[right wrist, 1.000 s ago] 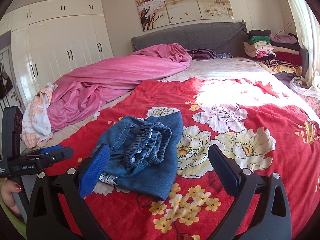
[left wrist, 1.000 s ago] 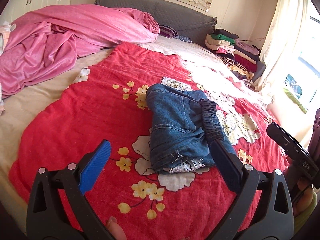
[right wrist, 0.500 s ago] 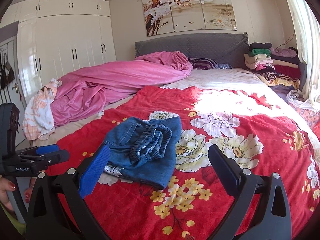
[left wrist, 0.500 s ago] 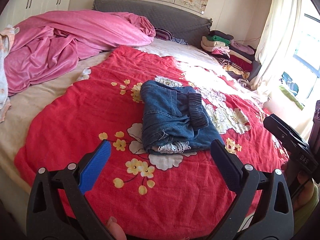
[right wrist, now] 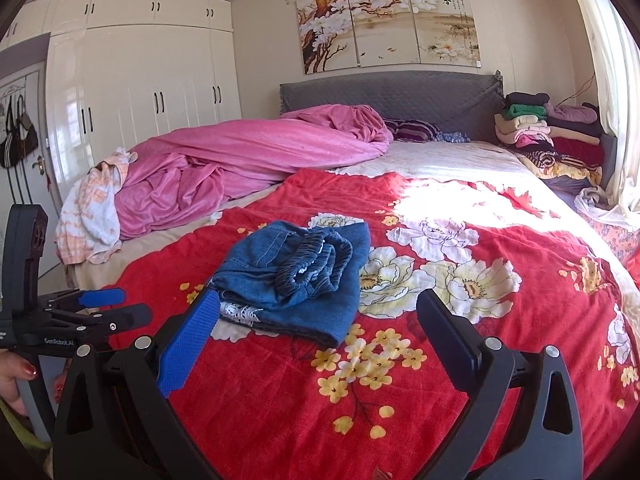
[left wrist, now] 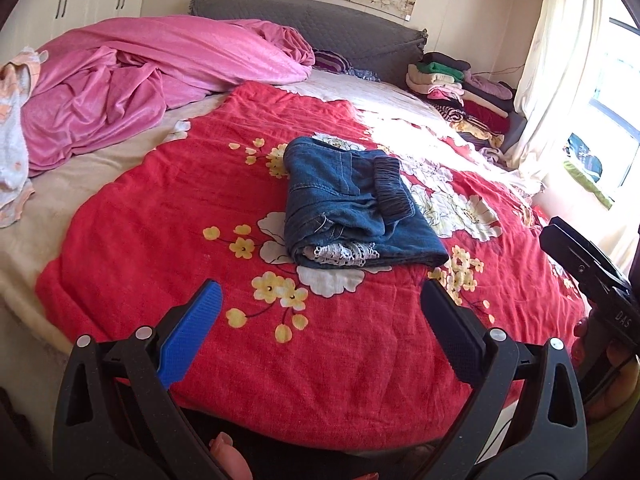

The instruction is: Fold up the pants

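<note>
The folded bundle hides most of the pants (left wrist: 352,204): only the outer denim layer, the gathered elastic waistband on top and a strip of white lace trim poking out at the near edge can be made out, and how many layers lie inside cannot be told. The near edge of the bed (left wrist: 52,240) drops out of sight behind both grippers' black frames, and the floor below it is hidden. At the lower edge of the left wrist view a fingertip shows between the frame arms; the rest of that hand is cut off. In the right wrist view a hand (right wrist: 12,380) with red nails is only partly in frame at the left border.

The red floral blanket (left wrist: 160,216) lies flat and open all around the pants, with bare cloth on every side. A heaped pink duvet (left wrist: 132,80) fills the far left of the bed, a pale towel (right wrist: 92,208) hangs at its end, and a stack of folded clothes (right wrist: 532,124) sits in the far right corner by the headboard, all well apart from the pants.

The left gripper (left wrist: 320,304) is held with its fingers spread wide and nothing between them; the pants lie ahead of it, clear of both fingertips, roughly centred. The right gripper (right wrist: 320,312) is likewise spread and empty; the pants lie ahead and to its left, the lace edge appearing just beyond its blue-padded finger in that view.
</note>
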Demonstrator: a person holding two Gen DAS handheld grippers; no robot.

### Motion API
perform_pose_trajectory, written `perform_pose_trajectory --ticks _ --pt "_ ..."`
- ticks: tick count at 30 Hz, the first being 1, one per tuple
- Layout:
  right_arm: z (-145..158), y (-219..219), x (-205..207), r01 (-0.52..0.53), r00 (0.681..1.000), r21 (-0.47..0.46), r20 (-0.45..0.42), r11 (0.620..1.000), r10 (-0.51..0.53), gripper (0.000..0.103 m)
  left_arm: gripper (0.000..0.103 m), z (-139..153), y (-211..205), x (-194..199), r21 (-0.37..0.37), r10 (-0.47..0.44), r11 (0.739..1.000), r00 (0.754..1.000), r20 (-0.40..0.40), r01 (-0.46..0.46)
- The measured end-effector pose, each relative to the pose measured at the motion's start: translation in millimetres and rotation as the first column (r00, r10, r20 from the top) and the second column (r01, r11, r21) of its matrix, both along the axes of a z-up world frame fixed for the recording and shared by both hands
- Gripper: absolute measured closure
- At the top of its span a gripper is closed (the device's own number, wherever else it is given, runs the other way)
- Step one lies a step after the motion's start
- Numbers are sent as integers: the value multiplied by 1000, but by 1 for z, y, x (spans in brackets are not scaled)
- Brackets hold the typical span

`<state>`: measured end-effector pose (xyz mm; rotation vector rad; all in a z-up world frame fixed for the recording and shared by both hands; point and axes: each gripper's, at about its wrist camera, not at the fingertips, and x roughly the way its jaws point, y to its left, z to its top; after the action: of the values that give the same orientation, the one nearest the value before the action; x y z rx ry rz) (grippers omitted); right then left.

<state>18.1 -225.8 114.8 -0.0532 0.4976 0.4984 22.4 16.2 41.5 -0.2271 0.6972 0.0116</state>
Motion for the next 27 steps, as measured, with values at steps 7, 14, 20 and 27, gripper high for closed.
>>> perform_pose_trajectory --ticks 7,14,20,27 --pt "-12 -4 -11 24 1000 -6 -12 1000 -25 5 10 -3 1 -8 12 7 1000 1000 -8 -7" --pt "-24 -7 -18 39 998 -19 -41 999 -40 5 10 -10 4 -14 9 17 1000 999 -27 -17" --pt "-32 -12 -20 54 996 -27 -64 998 -56 5 10 -15 6 -17 8 18 1000 999 -43 -17" --pt "-42 -11 -17 58 993 -48 -98 997 -63 5 10 -24 7 -19 4 14 1000 998 -66 -13"
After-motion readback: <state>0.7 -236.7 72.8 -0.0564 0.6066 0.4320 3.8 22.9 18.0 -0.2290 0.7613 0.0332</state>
